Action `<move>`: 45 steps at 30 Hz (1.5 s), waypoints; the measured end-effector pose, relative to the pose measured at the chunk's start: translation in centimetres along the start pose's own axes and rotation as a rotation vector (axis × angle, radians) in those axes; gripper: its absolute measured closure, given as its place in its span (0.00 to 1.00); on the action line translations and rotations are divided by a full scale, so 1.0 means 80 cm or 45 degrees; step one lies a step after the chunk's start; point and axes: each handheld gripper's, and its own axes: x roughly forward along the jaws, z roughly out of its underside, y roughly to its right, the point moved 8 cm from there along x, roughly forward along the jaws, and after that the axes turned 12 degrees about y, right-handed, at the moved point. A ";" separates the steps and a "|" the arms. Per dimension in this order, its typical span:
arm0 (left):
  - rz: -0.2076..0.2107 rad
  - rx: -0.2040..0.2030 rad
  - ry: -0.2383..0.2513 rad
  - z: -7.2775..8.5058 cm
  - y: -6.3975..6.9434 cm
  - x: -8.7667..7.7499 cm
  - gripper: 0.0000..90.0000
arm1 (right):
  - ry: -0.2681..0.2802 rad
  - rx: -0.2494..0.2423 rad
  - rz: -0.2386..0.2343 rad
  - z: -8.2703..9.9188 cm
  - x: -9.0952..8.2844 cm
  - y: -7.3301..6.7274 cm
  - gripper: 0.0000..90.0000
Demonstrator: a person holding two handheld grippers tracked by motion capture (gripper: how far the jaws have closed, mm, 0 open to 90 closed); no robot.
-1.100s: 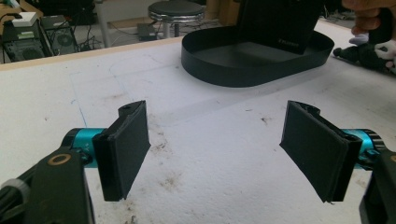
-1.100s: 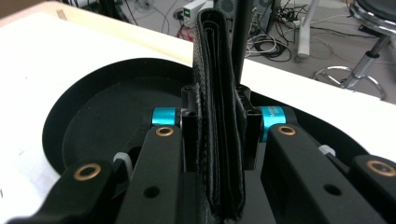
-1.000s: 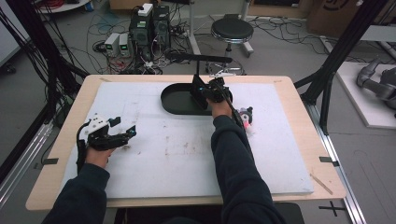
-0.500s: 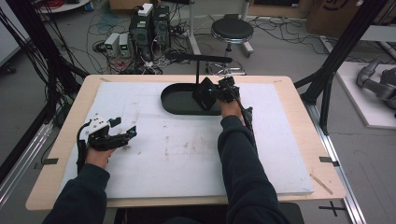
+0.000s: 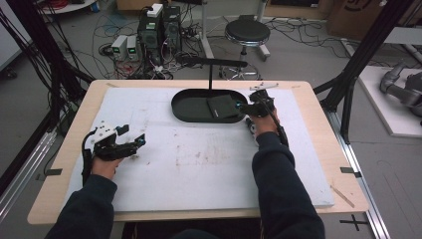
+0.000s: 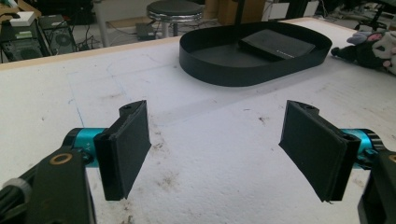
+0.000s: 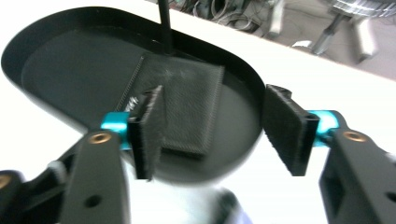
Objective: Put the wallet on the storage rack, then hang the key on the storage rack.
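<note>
Black oval tray [image 5: 199, 115] at upper centre of the bench [image 5: 308, 94] in the high view, holding a flat black pad [image 5: 223, 105] toward its right end, leaning on the wall rather than lying flat: probably just dropped in. Right gripper [image 5: 251, 105] just right of the tray rim; jaws just opened wide, empty, with the pad seen past them in the right gripper view [image 7: 180, 109], as suits a release and a pull clear. Left gripper [image 5: 135, 143] low at left of the frame, well apart from the tray, jaws spread wide on nothing above bare white foam [image 6: 210, 154], likely parked out of the way. Small plush toy [image 6: 373, 46] at right edge of the left gripper view, beside the tray; possibly next for the tray.
</note>
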 end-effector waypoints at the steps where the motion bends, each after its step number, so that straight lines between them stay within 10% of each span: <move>1: 0.000 0.000 0.000 0.000 0.000 0.000 0.26 | -0.002 0.015 -0.021 0.002 -0.007 0.001 0.35; 16: -0.017 -0.001 0.008 -0.002 -0.002 -0.002 0.26 | 0.066 -0.105 0.060 0.061 -0.104 0.017 0.24; 45: -0.035 0.024 0.016 -0.004 0.000 -0.010 0.27 | -0.090 -0.005 0.115 0.104 -0.085 0.012 0.24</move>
